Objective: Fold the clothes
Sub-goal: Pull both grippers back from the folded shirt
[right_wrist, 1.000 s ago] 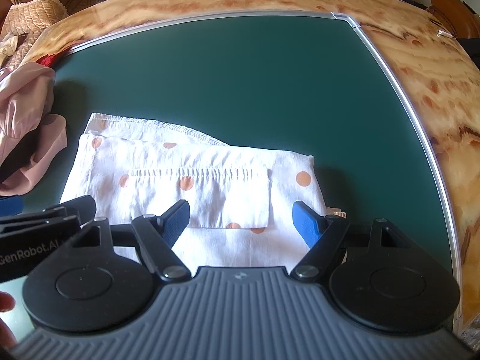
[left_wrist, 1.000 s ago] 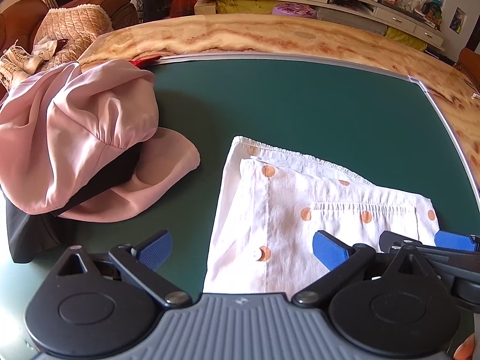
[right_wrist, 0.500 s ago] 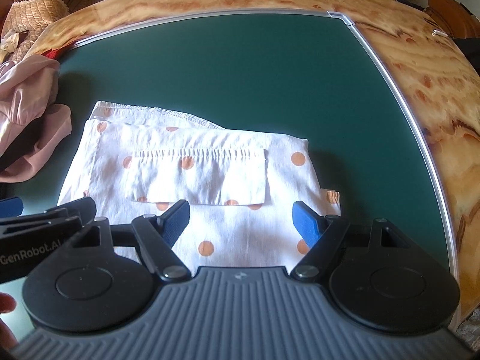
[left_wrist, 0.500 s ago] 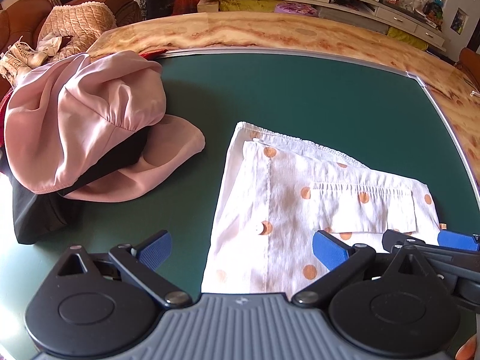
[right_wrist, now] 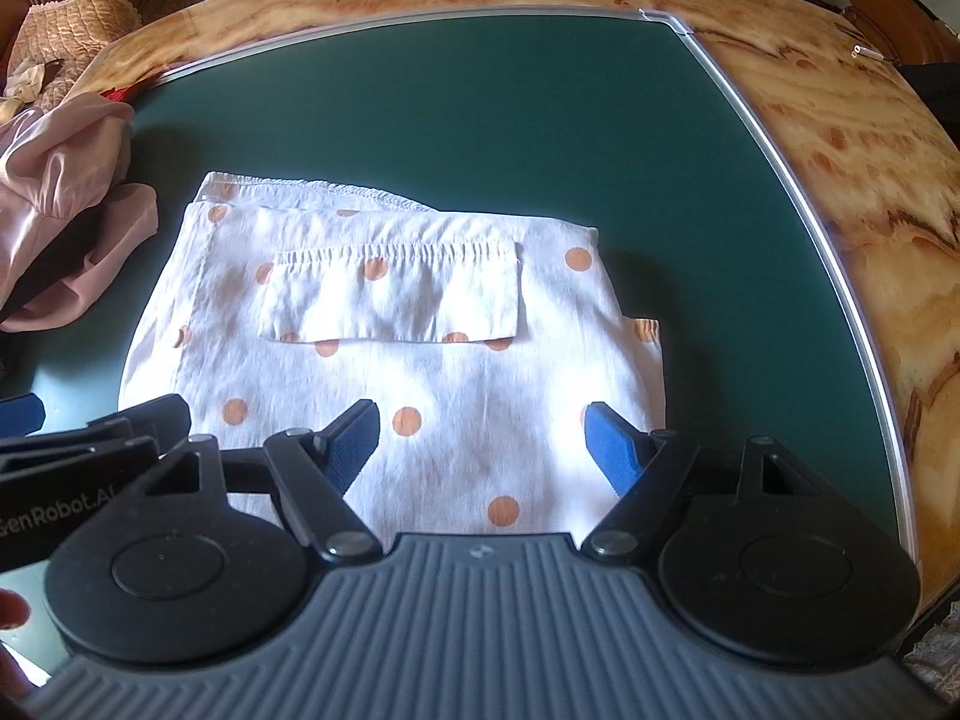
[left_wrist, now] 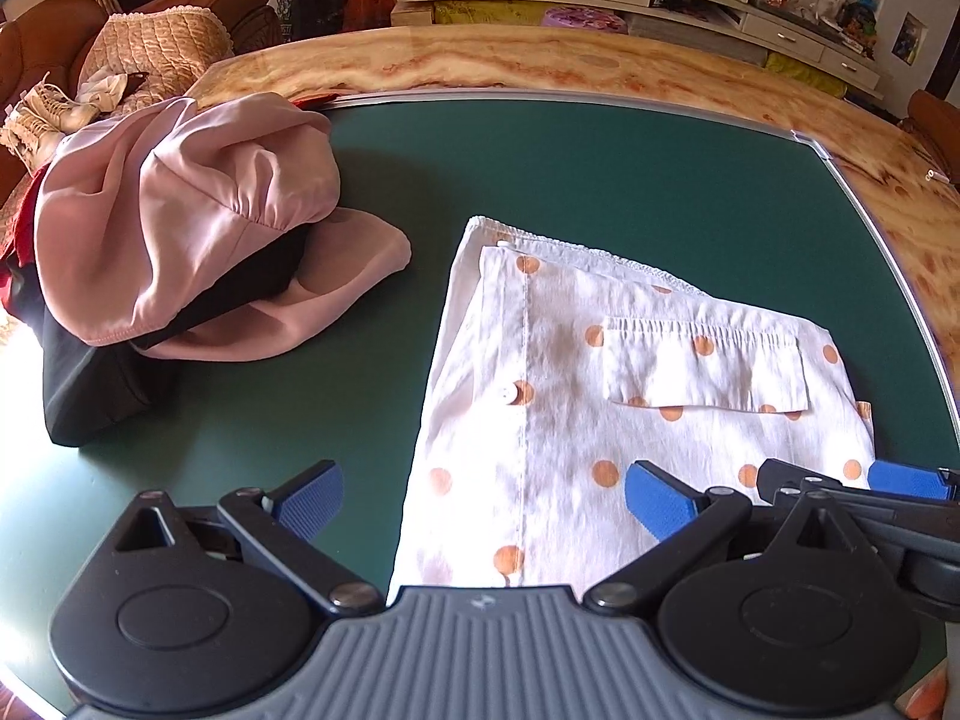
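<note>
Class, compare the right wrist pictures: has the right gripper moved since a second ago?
Yes. The right gripper has drawn back toward the person: the mat's silver corner sits lower in view, and more polka-dot garment shows.

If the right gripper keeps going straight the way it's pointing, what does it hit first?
Most likely the white polka-dot garment, folded flat on the green mat. The right gripper has open, empty jaws over its near part; exact height is unclear.

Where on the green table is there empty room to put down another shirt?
The widest bare patch of the green mat lies beyond the white dotted garment, up to the silver rim. A narrower strip runs between that garment and the pink clothes pile. The pile's side is crowded.
</note>
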A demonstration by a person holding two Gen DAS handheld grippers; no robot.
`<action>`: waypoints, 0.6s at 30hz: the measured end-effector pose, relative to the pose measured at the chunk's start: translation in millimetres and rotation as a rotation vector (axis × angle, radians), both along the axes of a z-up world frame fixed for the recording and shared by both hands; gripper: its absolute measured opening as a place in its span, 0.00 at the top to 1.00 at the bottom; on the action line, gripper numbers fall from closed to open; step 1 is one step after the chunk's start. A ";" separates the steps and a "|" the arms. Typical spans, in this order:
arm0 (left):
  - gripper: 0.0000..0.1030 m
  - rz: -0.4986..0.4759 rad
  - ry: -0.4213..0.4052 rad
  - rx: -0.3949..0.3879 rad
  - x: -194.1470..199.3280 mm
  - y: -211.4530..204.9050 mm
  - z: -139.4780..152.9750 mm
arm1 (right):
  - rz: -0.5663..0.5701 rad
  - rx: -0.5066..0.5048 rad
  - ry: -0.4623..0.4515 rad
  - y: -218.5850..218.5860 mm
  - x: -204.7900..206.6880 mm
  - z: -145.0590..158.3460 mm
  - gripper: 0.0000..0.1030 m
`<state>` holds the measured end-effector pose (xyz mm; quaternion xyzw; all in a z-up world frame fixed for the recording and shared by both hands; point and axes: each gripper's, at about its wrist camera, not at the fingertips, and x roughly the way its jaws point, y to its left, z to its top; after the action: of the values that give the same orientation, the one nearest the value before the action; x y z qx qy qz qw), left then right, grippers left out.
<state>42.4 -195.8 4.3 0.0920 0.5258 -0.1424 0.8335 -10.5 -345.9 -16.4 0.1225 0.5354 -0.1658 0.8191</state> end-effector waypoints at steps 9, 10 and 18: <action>0.00 -0.002 -0.008 0.003 -21.4 10.3 2.2 | 0.014 -0.029 -0.005 11.3 -19.9 2.9 0.19; 0.00 -0.002 -0.008 0.003 -23.7 11.5 2.3 | 0.017 -0.033 -0.003 12.5 -21.7 3.0 0.19; 0.00 0.000 -0.014 -0.004 -40.3 21.1 5.4 | 0.025 -0.034 -0.012 19.8 -38.5 5.1 0.19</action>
<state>2.0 -174.6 9.7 0.0915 0.5195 -0.1429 0.8374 -49.1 -326.2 -11.3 0.1030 0.5290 -0.1640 0.8262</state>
